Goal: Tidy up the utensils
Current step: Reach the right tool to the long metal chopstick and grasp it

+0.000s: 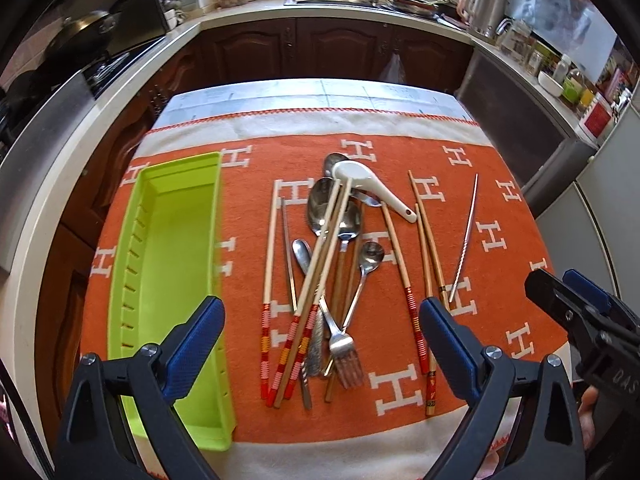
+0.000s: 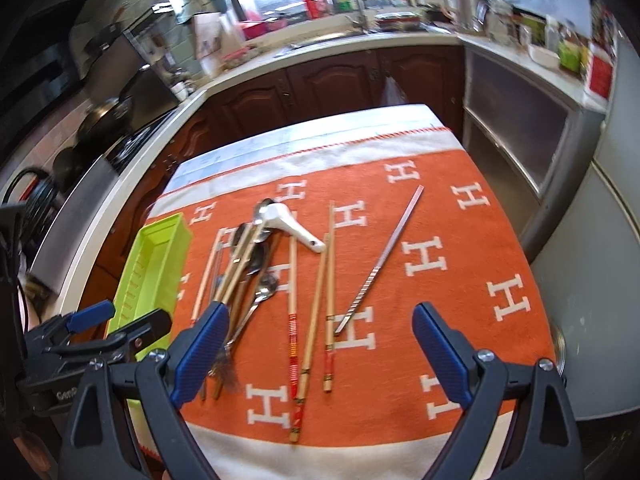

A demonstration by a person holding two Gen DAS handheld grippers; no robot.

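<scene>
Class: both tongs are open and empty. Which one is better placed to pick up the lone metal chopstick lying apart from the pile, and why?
Right. The metal chopstick lies between the right tongs' open fingers, clear of the pile. The left tongs face the pile and green tray.

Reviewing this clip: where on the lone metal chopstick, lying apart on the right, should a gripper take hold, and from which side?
Probably mid-shaft on the metal chopstick, coming straight down with the right gripper, fingers straddling its width. It lies flat on the orange cloth, clear of the wooden chopsticks.
</scene>
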